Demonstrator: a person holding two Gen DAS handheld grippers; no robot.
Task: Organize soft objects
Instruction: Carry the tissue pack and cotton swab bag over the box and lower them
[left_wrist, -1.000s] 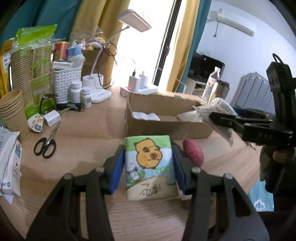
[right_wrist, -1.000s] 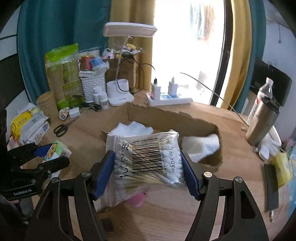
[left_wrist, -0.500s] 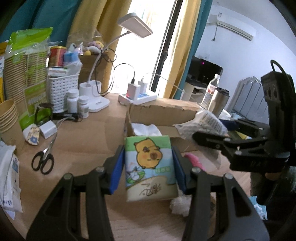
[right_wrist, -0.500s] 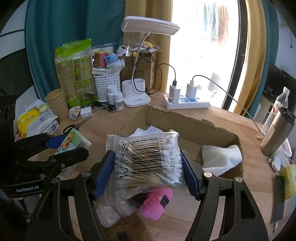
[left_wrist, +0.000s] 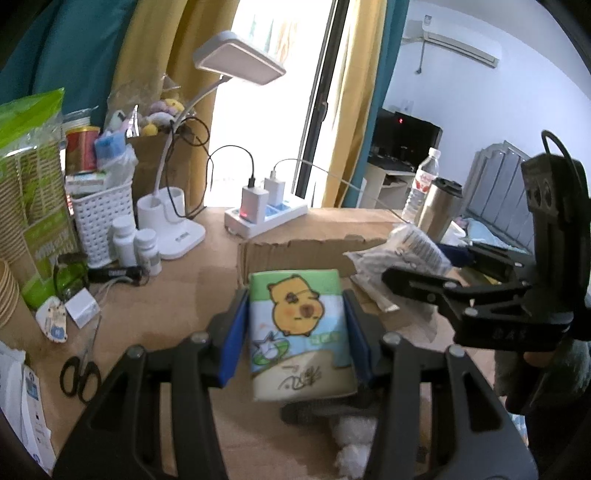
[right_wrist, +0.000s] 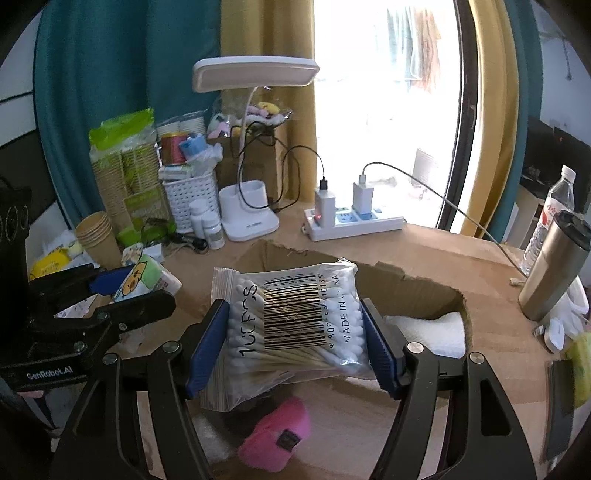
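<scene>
My left gripper (left_wrist: 297, 332) is shut on a tissue pack (left_wrist: 299, 332) printed with a yellow capybara, held above the wooden table in front of the cardboard box (left_wrist: 314, 251). My right gripper (right_wrist: 295, 328) is shut on a clear bag of cotton swabs (right_wrist: 291, 325) with a barcode, held over the near side of the cardboard box (right_wrist: 406, 291). In the right wrist view the left gripper (right_wrist: 125, 291) and its tissue pack (right_wrist: 144, 280) show at the left. White tissue (right_wrist: 428, 332) lies in the box. A pink soft item (right_wrist: 277, 439) and cotton balls (left_wrist: 351, 443) lie below on the table.
Behind the box stand a desk lamp (right_wrist: 251, 218), a power strip (right_wrist: 354, 221) with chargers, a white basket (right_wrist: 188, 199), pill bottles (left_wrist: 135, 247) and paper cups (right_wrist: 98, 236). Scissors (left_wrist: 79, 376) lie at the left. A steel tumbler (right_wrist: 550, 273) and water bottle (right_wrist: 550, 218) stand at the right.
Both grippers have moved back and slightly up, still gripping the tissue pack and the swab bag. The box now looks farther off, and the pink item and cotton balls show below.
</scene>
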